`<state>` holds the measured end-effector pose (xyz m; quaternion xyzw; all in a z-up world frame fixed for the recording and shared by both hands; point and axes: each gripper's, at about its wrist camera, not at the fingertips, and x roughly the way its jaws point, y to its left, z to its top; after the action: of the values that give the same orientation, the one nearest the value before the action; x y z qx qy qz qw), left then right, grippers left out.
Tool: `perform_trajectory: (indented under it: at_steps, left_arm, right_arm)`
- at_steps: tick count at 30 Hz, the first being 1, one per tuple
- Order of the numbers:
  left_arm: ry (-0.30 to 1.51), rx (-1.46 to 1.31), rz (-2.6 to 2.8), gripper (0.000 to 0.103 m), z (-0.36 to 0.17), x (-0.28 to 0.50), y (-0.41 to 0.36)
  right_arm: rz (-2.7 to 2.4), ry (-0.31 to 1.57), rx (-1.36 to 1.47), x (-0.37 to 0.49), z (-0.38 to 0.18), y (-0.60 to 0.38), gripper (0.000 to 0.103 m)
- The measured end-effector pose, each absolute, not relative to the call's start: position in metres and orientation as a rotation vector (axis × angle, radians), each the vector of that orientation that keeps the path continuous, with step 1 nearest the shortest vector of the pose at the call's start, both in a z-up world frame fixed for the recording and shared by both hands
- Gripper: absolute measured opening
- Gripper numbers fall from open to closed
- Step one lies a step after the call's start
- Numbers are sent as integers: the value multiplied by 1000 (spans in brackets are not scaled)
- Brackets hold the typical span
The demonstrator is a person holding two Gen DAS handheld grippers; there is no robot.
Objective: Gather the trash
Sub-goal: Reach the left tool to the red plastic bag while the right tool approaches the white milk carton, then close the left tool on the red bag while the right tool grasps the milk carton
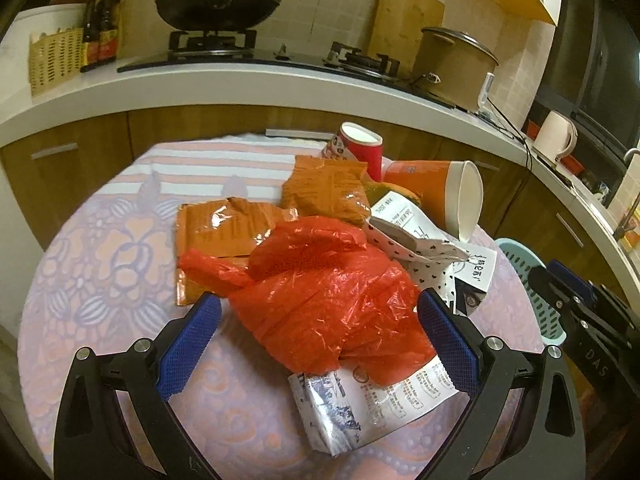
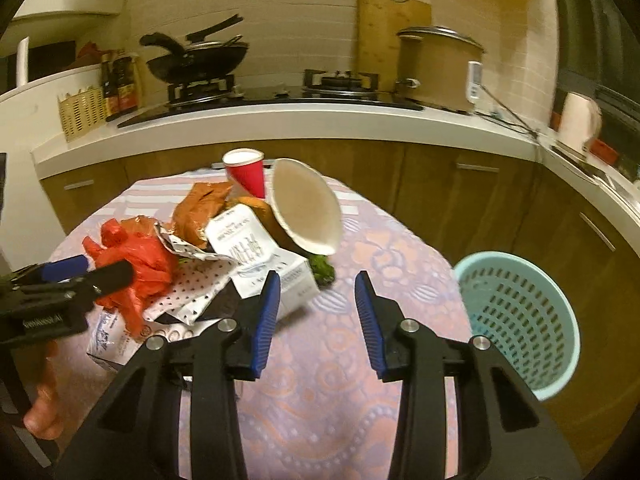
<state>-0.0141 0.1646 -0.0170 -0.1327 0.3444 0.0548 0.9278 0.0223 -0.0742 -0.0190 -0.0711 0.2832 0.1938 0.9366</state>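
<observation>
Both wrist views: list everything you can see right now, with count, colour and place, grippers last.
Plastic bag: 1, red, front of the pile, between the left fingers.
Snack wrappers: 2, orange, behind the bag.
Cartons: 2, white, one under the bag, one mid-pile.
Dotted wrapper: 1, white with dark spots, right of the bag.
Paper cups: 2, red upright at the back, orange lying on its side.
Greens: 1 clump, under the orange cup.
Basket: 1, light blue, right of the table.
Tablecloth: 1, pink and lilac.
Wok: 1, black, on the stove.
Left gripper: open around the bag.
Right gripper: open, holding nothing.
</observation>
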Motion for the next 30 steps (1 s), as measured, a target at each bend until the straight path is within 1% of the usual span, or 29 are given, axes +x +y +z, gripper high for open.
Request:
perform_trajectory:
  at_steps: [1,2,3,4,6,8,10,14,16,19,22,26,27,28,30]
  left_arm:
    - [711,-278,101,95,-18,-12,165]
    - [718,-284,91,95,-18,-10,164]
    - [724,-288,83,95,-20,-7,164]
    - [727,-291,82,95,-21,-5,164]
    - [728,-295,82,95,-23,-2,165]
    - [725,-310,83,92,-25,-1,167]
    - [726,-322,79,86,-26,-1,169]
    - [714,-342,83,76,-26,-5,174]
    - [708,-352,83,69,-25,-7,177]
    - [699,-367,87,63,-24,-11,182]
    - [695,-381,93,59,-23,-14,188]
    - [684,-378,108,57,-19,-19,191]
    - [679,-378,109,56,-17,-20,192]
    - [677,-379,111,55,-17,-22,194]
    - [672,-383,118,55,-15,-28,198]
  right_arm:
    - [419,587,-158,25,-20,-71,38]
    - [437,598,-164,28,-22,-69,51]
    - [455,609,-166,31,-24,-67,58]
    - [464,614,-166,34,-25,-67,67]
    - [482,624,-166,39,-26,-65,69]
    - [509,634,-179,45,-28,-62,69]
    - [536,647,-181,50,-31,-60,69]
    - [582,681,-182,63,-39,-55,75]
    - [598,687,-186,68,-43,-52,76]
    - [606,705,-189,75,-48,-49,76]
    - [626,724,-188,83,-53,-45,76]
    - [640,733,-193,85,-57,-40,75]
    - [642,735,-198,86,-58,-39,72]
    - [645,739,-205,86,-59,-38,62]
    - [646,744,-222,84,-61,-36,53]
